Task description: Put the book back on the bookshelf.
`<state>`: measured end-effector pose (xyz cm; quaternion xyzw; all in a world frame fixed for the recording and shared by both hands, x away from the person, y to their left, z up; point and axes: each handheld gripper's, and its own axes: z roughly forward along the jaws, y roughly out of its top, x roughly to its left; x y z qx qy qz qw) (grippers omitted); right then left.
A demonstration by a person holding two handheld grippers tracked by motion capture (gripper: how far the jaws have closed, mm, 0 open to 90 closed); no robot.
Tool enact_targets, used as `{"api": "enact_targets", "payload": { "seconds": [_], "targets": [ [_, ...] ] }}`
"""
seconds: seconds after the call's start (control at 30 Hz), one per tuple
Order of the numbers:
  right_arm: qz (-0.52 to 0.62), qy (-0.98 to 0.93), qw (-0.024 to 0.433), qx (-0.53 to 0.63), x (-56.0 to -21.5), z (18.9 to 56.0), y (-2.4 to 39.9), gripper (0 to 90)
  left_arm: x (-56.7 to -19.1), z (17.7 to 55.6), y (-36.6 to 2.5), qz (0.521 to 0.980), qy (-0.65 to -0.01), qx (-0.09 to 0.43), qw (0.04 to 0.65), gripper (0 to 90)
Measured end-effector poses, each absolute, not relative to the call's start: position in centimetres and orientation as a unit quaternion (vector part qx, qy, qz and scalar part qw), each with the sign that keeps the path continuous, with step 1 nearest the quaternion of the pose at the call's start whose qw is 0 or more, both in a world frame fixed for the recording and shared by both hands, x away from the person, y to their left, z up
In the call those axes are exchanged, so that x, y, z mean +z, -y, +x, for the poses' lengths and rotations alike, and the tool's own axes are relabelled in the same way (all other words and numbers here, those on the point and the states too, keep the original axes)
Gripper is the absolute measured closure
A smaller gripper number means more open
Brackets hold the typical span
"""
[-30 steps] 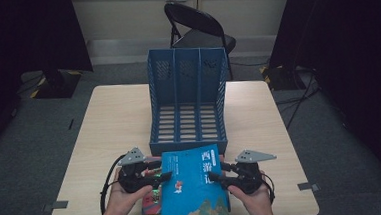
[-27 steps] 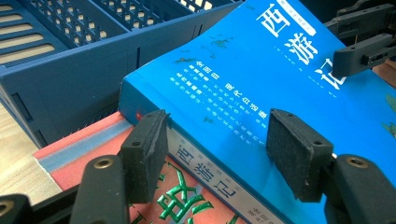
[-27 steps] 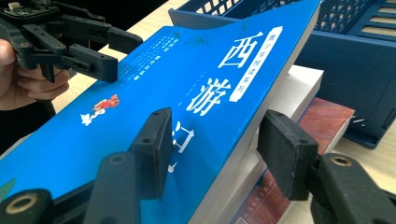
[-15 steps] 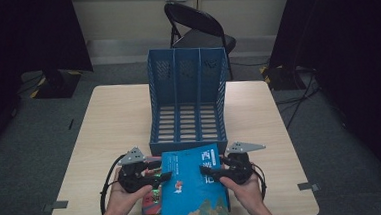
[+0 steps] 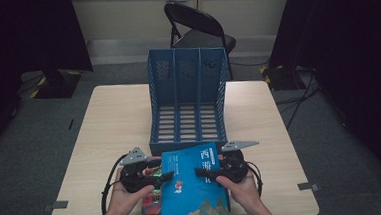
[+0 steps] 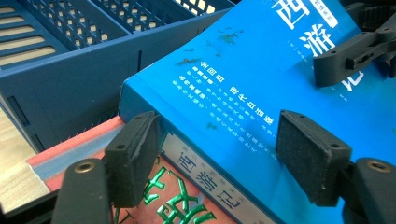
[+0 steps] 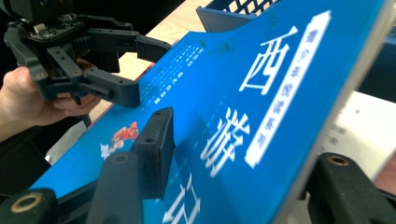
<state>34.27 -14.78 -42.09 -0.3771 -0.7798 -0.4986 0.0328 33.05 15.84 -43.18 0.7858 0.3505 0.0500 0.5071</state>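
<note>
The blue book (image 5: 196, 187) is a thick paperback, its cover bearing large white Chinese characters, a small red figure and a green-brown landscape at its near end. It lies cover up at the table's 6 o'clock edge, far end tilted toward 1 o'clock and touching the rack's front. It rests on a red book (image 6: 187, 200) with green lettering, which peeks out at 9 o'clock.
</note>
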Motion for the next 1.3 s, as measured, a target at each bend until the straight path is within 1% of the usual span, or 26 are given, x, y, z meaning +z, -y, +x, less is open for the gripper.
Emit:
{"api": "enact_targets", "payload": {
  "seconds": [0.1,0.2,0.23,0.27,0.33,0.47,0.5,0.57,0.6,0.7,0.87,1.07,1.3],
  "targets": [
    [-0.377,0.776,0.042,-0.504,-42.2,34.8,14.3,45.3,-43.2,33.1,-15.8,0.785,-0.351,0.049,0.508,28.2],
    [-0.377,0.775,0.044,-0.505,-42.3,35.0,14.1,46.4,-43.4,33.2,-15.9,0.782,-0.353,0.044,0.512,27.6],
    [-0.377,0.777,0.046,-0.502,-42.3,35.1,14.2,50.9,-43.4,33.2,-16.0,0.781,-0.354,0.042,0.513,27.2],
    [-0.376,0.778,0.050,-0.501,-42.2,35.0,14.3,52.8,-43.6,33.3,-16.1,0.778,-0.356,0.037,0.516,27.0],
    [-0.373,0.781,0.055,-0.498,-42.2,34.8,14.3,53.2,-43.5,33.5,-16.2,0.779,-0.366,0.013,0.508,26.8],
    [-0.363,0.792,0.063,-0.487,-41.9,34.4,14.2,54.6,-43.4,33.4,-16.0,0.785,-0.366,0.005,0.500,24.9],
    [-0.363,0.792,0.063,-0.487,-41.9,34.4,14.2,56.8,-43.4,33.4,-15.9,0.785,-0.367,0.006,0.499,23.0],
    [-0.364,0.786,0.070,-0.494,-41.8,34.5,14.4,65.2,-43.3,33.3,-15.8,0.787,-0.367,0.007,0.497,21.6],
    [-0.366,0.781,0.076,-0.500,-41.7,34.5,14.5,67.6,-43.4,33.3,-15.9,0.786,-0.367,0.006,0.497,21.4],
    [-0.360,0.785,0.063,-0.499,-41.3,34.2,14.3,71.0,-43.5,33.4,-16.1,0.782,-0.370,-0.006,0.502,21.4],
    [-0.355,0.779,0.054,-0.514,-41.0,33.8,14.4,73.1,-43.6,33.4,-16.4,0.778,-0.369,-0.021,0.507,21.8],
    [-0.351,0.773,0.046,-0.526,-40.6,33.5,14.6,73.8,-43.6,33.5,-16.3,0.776,-0.369,-0.032,0.510,16.7],
    [-0.349,0.768,0.039,-0.535,-40.2,33.1,14.6,74.6,-43.7,33.7,-16.5,0.773,-0.369,-0.045,0.514,16.3]
  ]
}}
